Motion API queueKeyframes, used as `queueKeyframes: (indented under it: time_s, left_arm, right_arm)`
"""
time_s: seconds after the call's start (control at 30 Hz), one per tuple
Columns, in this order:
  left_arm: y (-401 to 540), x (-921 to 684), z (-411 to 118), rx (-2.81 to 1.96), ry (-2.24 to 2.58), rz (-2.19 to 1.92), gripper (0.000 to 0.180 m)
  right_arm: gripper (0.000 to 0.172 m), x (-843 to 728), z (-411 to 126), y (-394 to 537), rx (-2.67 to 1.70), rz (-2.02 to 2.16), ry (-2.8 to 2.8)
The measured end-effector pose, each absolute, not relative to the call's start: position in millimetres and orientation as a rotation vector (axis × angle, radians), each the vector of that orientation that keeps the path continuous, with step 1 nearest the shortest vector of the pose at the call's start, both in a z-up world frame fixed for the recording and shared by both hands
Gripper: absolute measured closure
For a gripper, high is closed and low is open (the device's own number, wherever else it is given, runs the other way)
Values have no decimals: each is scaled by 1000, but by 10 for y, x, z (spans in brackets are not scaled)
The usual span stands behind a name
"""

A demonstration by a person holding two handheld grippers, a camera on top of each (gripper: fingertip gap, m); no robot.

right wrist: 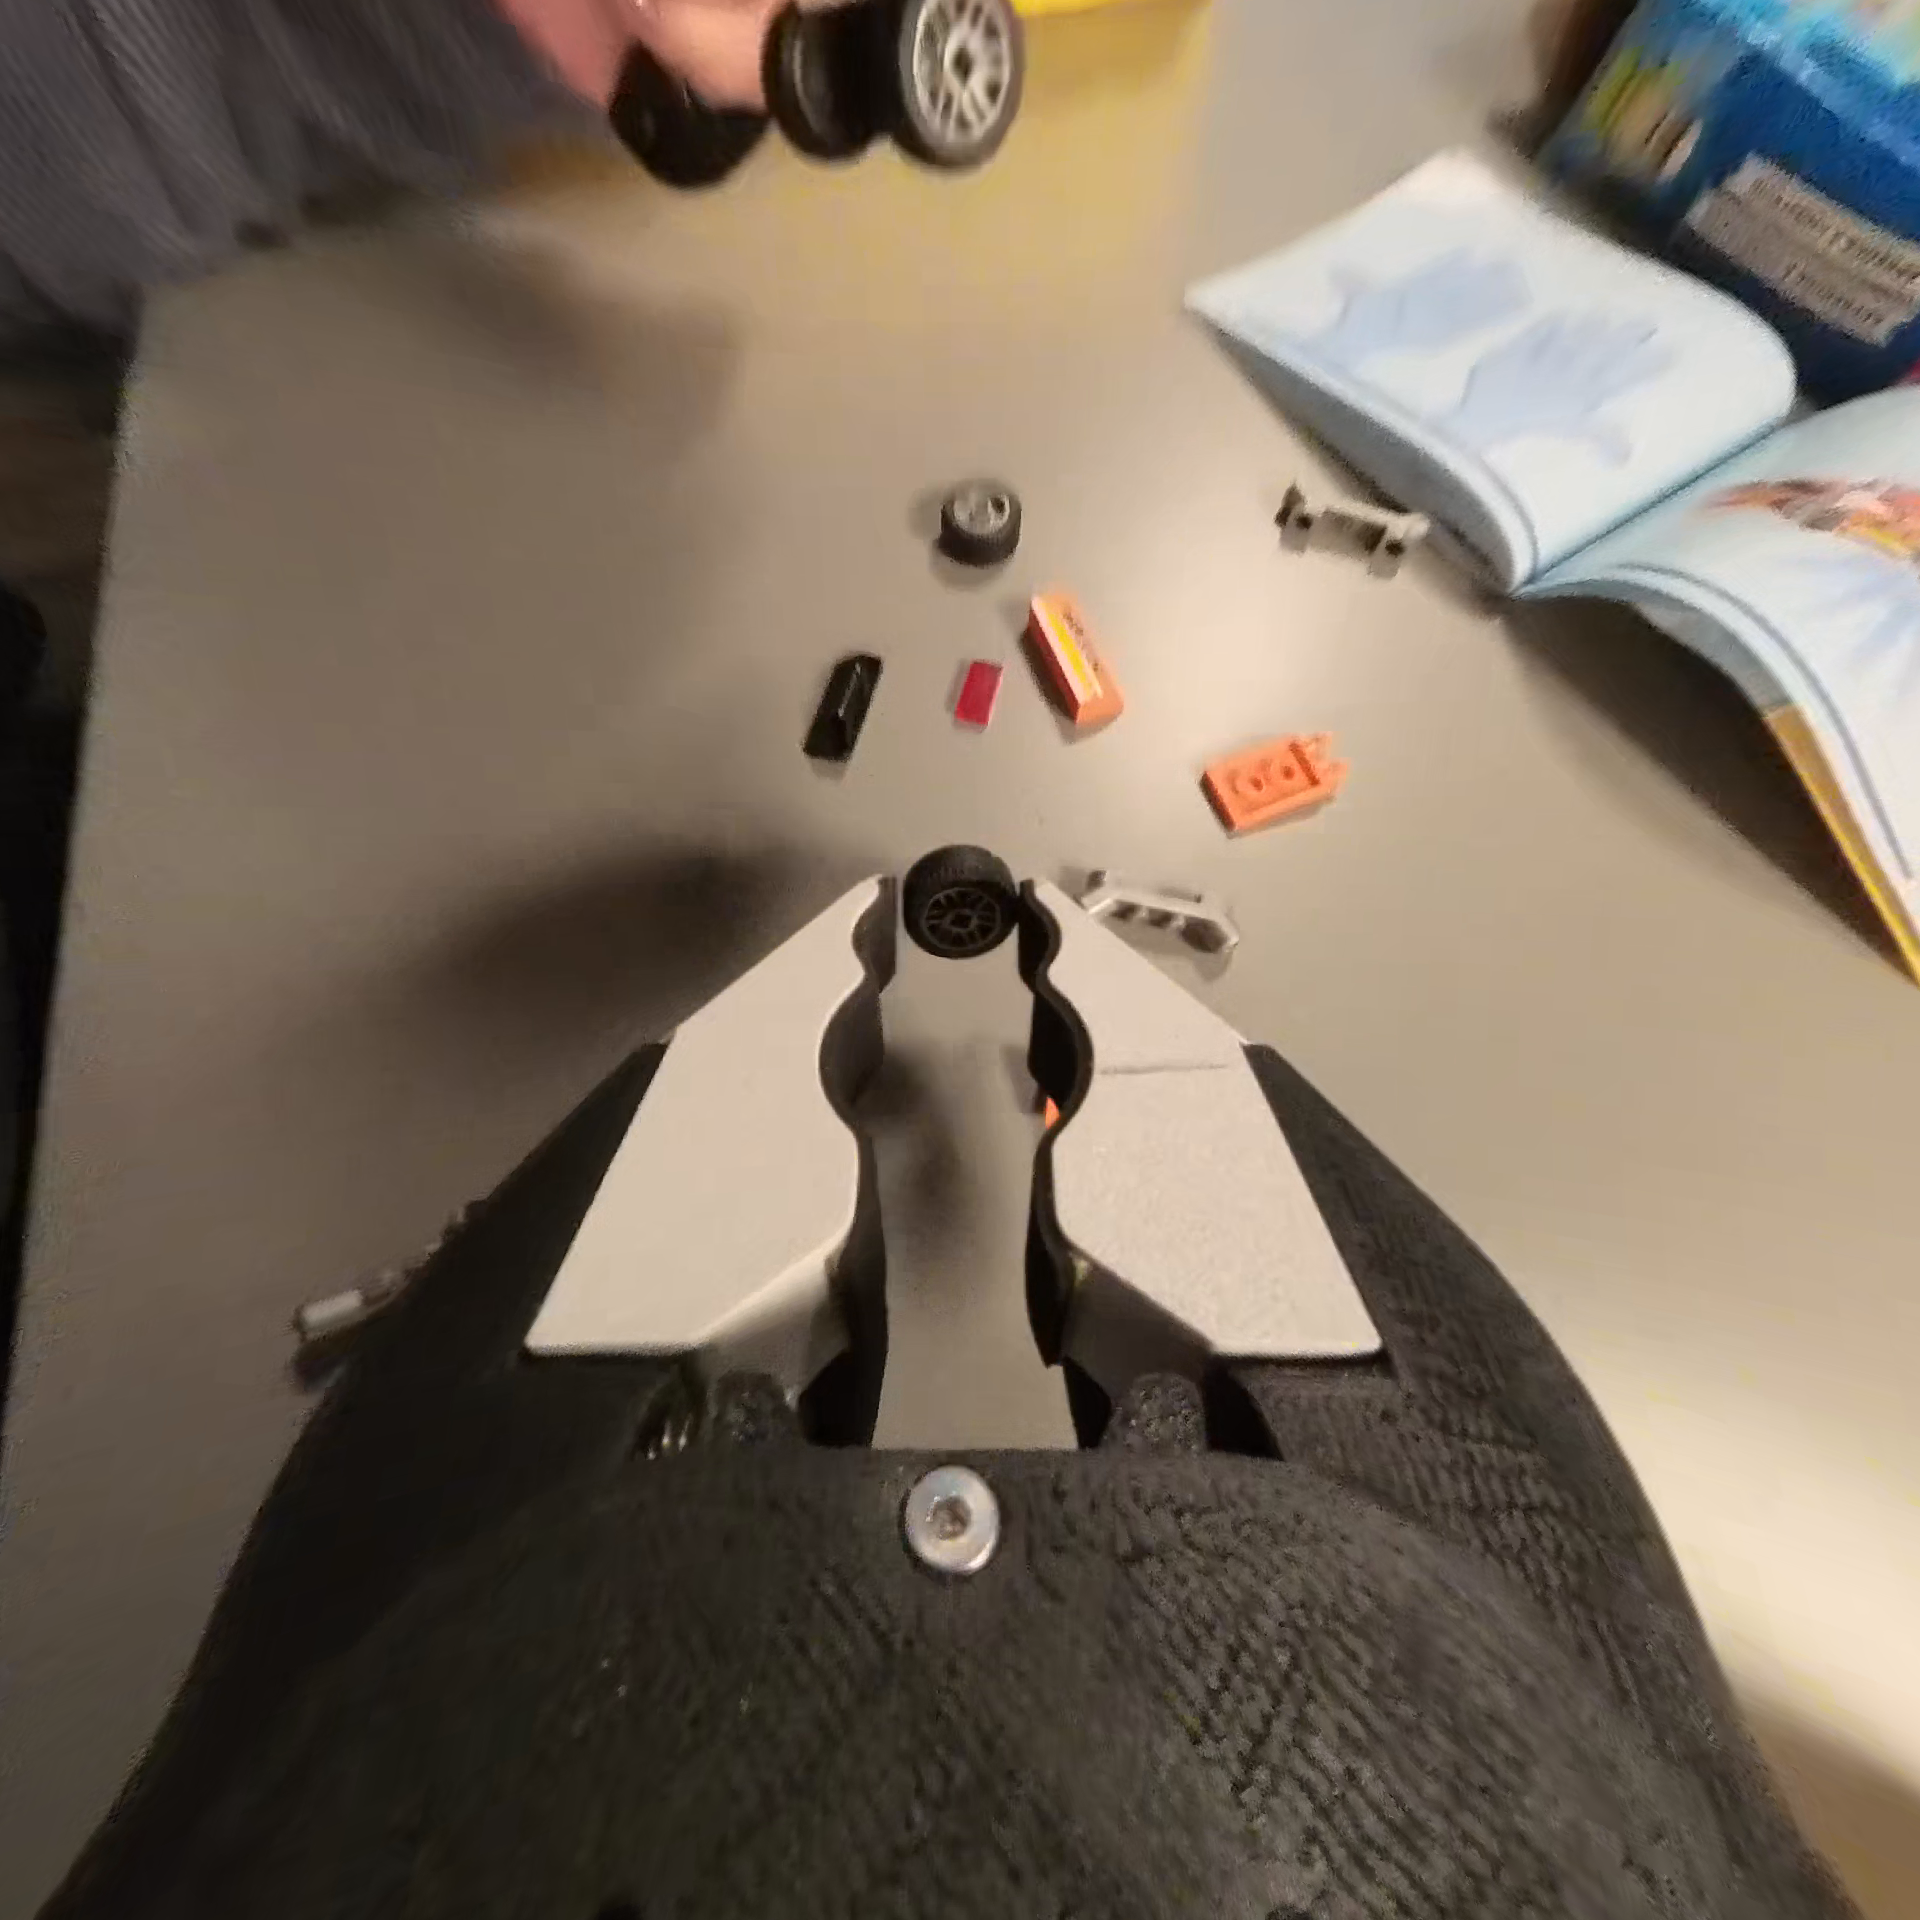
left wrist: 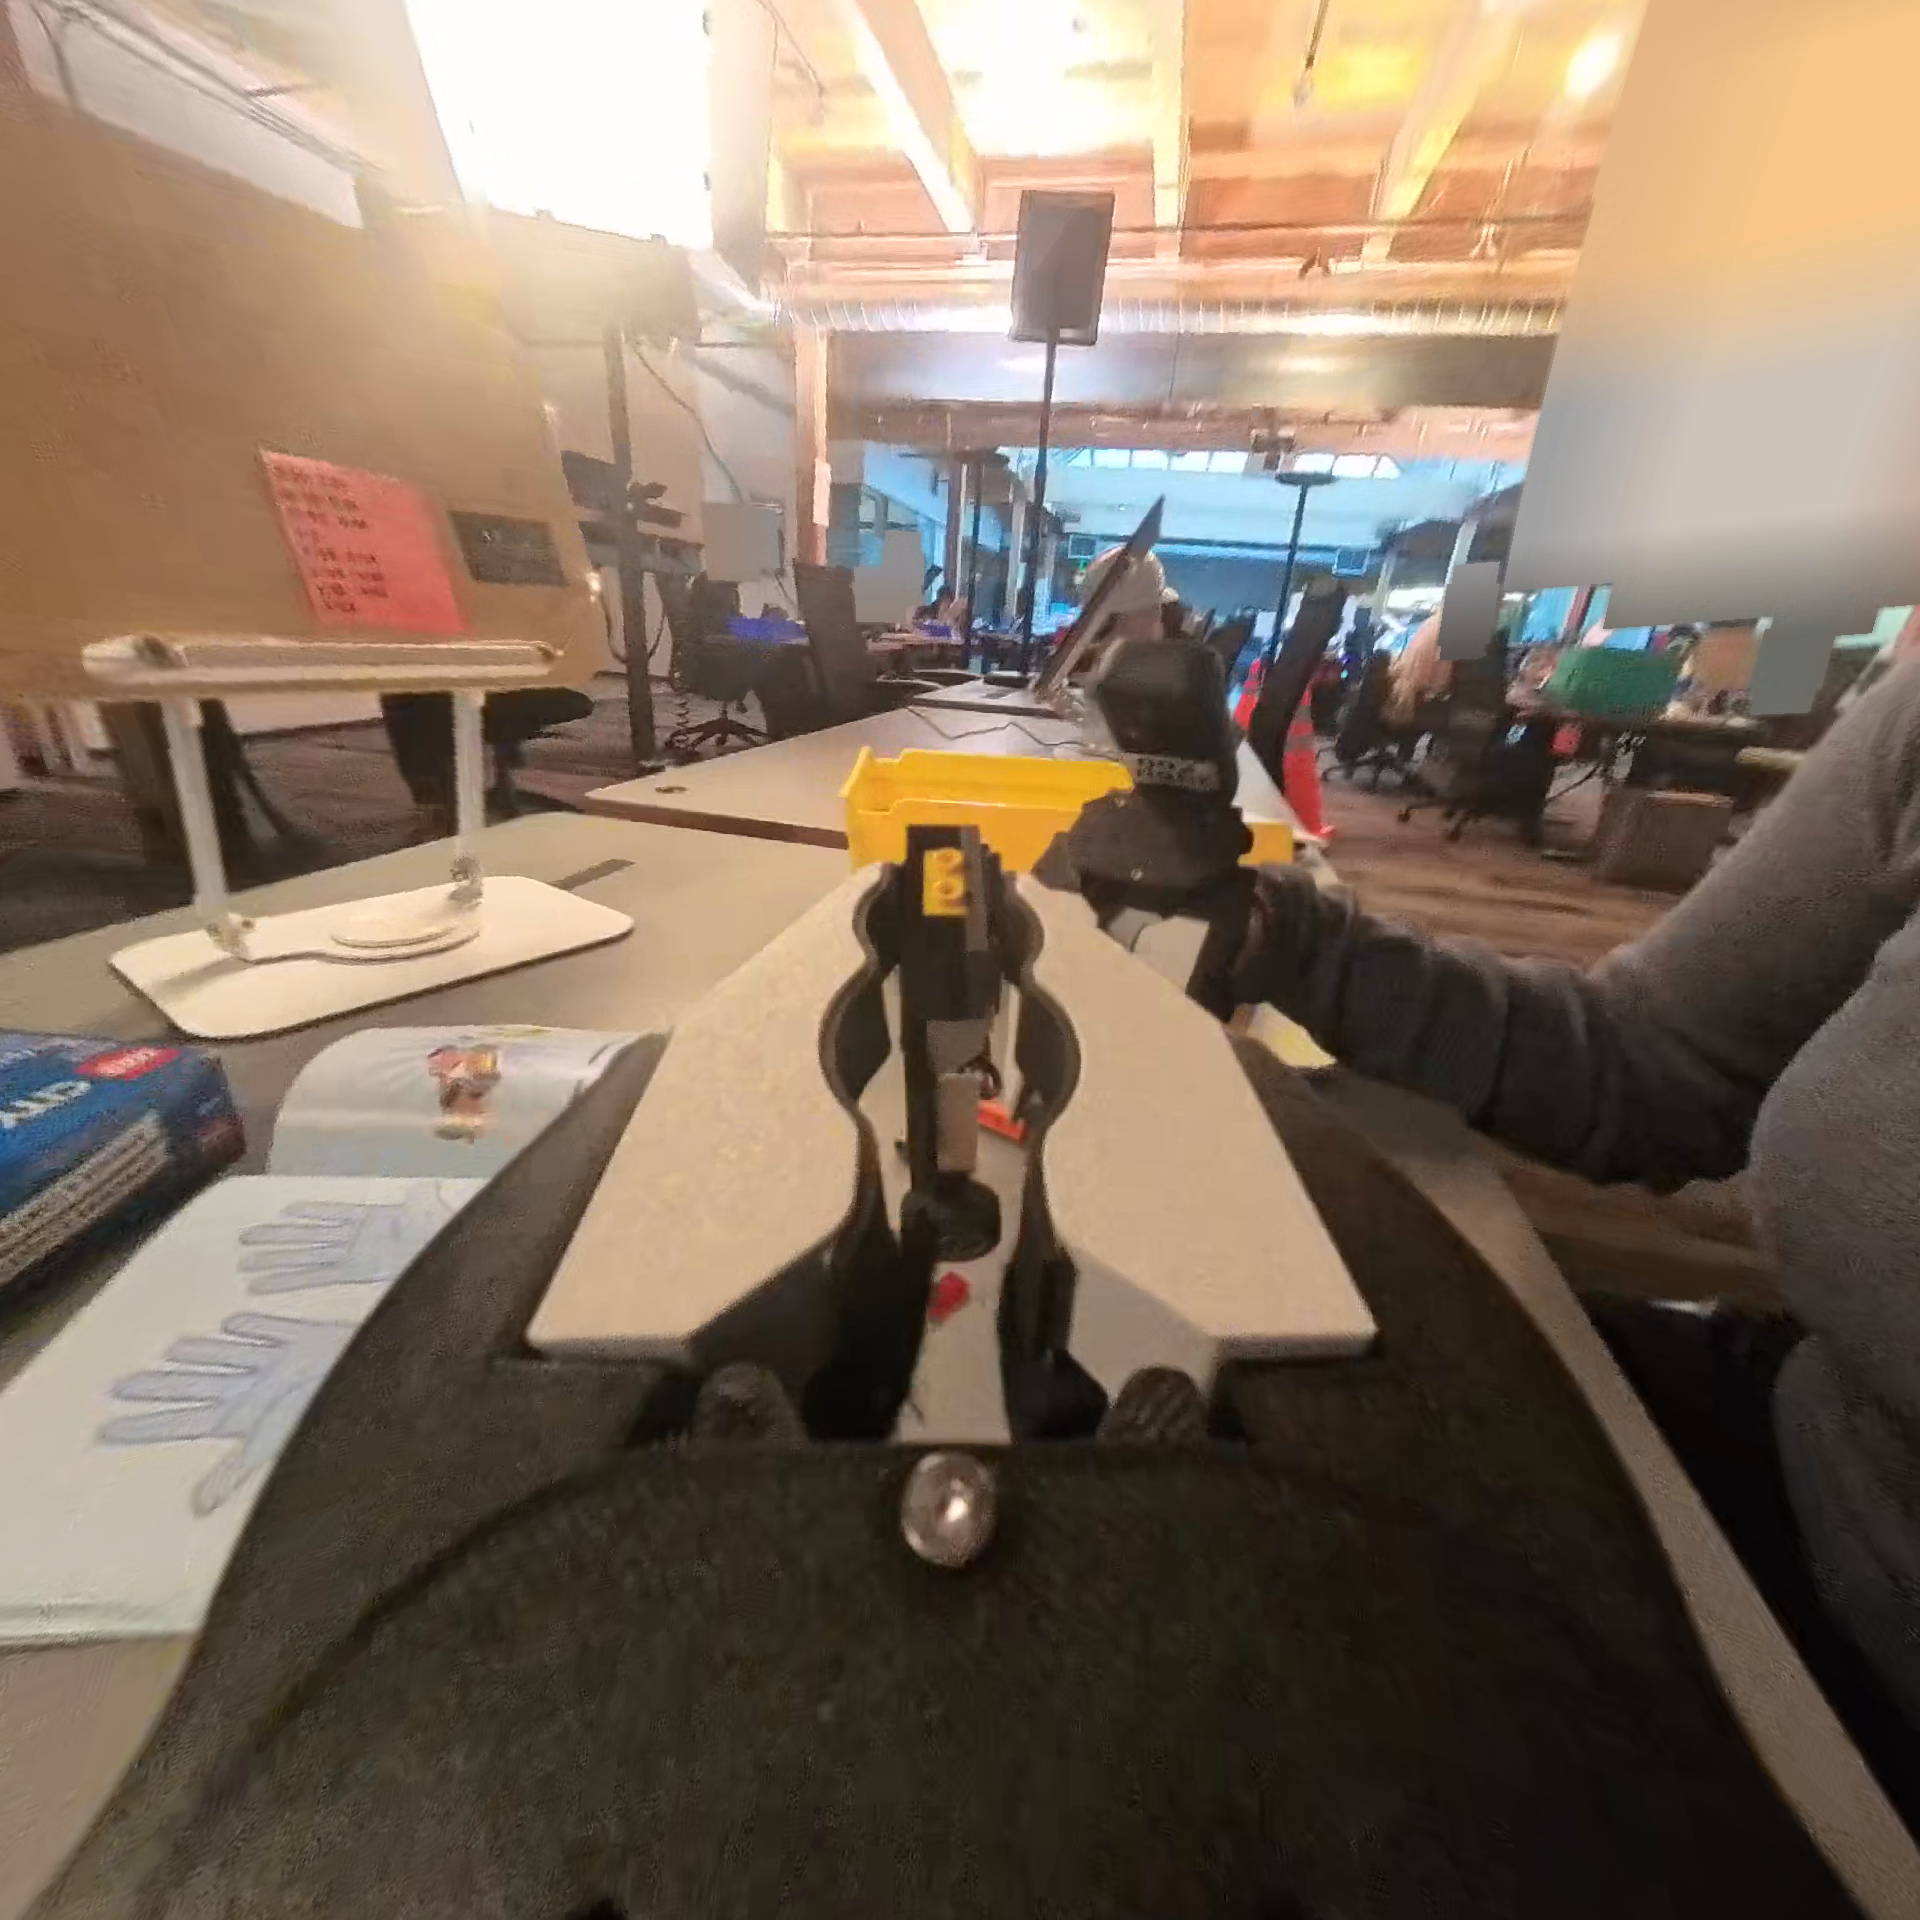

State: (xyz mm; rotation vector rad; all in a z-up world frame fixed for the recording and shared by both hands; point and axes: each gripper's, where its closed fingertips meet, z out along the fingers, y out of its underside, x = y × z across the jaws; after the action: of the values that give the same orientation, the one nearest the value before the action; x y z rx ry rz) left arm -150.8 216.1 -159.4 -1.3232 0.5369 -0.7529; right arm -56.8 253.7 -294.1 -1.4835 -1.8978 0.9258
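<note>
The left gripper [left wrist: 951,904] sits closest to its camera, its pale fingers [left wrist: 748,1060] narrowed onto a black toy-brick assembly [left wrist: 940,997] with a small yellow studded piece [left wrist: 948,883] at the top; both pads press against its sides. The assembly is lifted above the grey table [left wrist: 644,966]. To its left lie an open instruction booklet [left wrist: 208,1351] showing pale blue hand drawings and a blue box [left wrist: 94,1132]; the box bears print, too blurred to make out. Farther off stand a white lamp base [left wrist: 374,951], a cardboard panel with a red note [left wrist: 358,540] and a yellow bin [left wrist: 977,805].

The right gripper [right wrist: 961,914] points down at the table, its jaws narrow around a small black wheel [right wrist: 958,909], gripped at the very fingertips. Just beside it on the right lies a grey piece [right wrist: 1158,914]. Beyond it are an orange plate [right wrist: 1273,779], a red tile [right wrist: 977,694], a black sloped piece [right wrist: 844,707], an orange brick with a yellow stripe [right wrist: 1075,665], then a grey-hubbed wheel [right wrist: 977,520] and a grey bracket [right wrist: 1345,528]. At the far top edge hangs a blurred cluster of larger wheels [right wrist: 894,83]
</note>
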Motion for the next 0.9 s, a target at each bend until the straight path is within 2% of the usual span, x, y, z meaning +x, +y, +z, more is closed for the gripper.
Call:
queueKeyframes:
  time_s: [0.13,0.23,0.37,0.57,0.63,0.77,0.8,0.87,0.9]
  left_arm:
    - [2217,-1509,-1652,-1323,486,-843,164]
    - [2226,-1483,-1670,-1318,462,-921,164]
    - [2209,-1387,-1721,-1349,500,-963,164]
    - [2168,-1216,-1793,-1376,558,-1005,164]
    - [2154,-1170,-1808,-1381,573,-1021,164]
    - [2175,-1146,-1810,-1389,531,-1060,163]
    - [2210,-1161,-1826,-1402,502,-1047,159]
    - [2262,-1136,-1956,-1489,521,-995,122]
    - [2284,-1116,-2038,-1546,540,-974,110]
  right_arm:
    - [124,-605,-3192,2506,-1567,819,-1983]
    - [117,-730,-2973,2441,-1469,975,-1886]
    - [121,-967,-2370,2250,-1324,1414,-1580]
    - [136,-1118,-2397,2122,-1370,1509,-1579]
    - [148,-1119,-2390,2121,-1368,1528,-1576]
    - [151,-1073,-2378,2074,-1346,1577,-1599]
    - [151,-1068,-2347,2082,-1337,1599,-1577]
    - [151,-1055,-2275,2122,-1324,1643,-1518]
    - [151,-1046,-2250,2151,-1317,1648,-1493]
